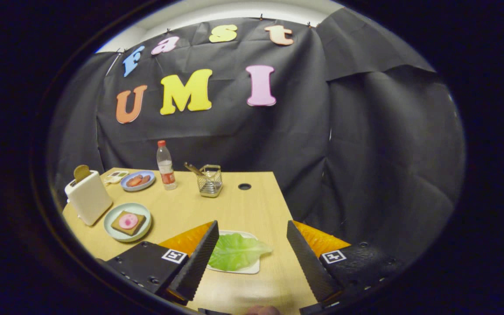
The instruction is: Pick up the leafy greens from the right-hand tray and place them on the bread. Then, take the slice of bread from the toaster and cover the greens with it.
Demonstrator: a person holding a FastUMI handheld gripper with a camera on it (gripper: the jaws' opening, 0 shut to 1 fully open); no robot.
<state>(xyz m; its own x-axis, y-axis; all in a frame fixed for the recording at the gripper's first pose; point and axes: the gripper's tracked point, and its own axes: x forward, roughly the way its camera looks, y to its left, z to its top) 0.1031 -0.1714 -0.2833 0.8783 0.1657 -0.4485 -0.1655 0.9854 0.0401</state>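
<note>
The gripper (250,258) hangs with its black ribbed jaws spread wide and nothing between the pads; each finger is backed in orange.

Between and just ahead of the jaws lies the pale green, ruffled lettuce leaf (237,252), flat on a small white rectangular tray (252,267) on the light wooden desk (252,205). The leaf looks thin, limp and very light, likely to fold or tear if squeezed hard (a real leaf would bruise; whether this one is real or a soft model I cannot tell). Its tip overhangs the tray's edge toward the right finger, and that free edge seems the easiest place to pinch without scraping the tray.

The left finger covers the near-left part of leaf and tray, so their full outline is hidden.

Beyond the left finger sits a pale green round plate (113,230) carrying a brown square slice of bread (126,223) topped with a pink round slice. Behind it stands a cream toaster (88,197) with a tan slice (81,172) poking from its slot; how deep that slice sits is hidden.
</note>
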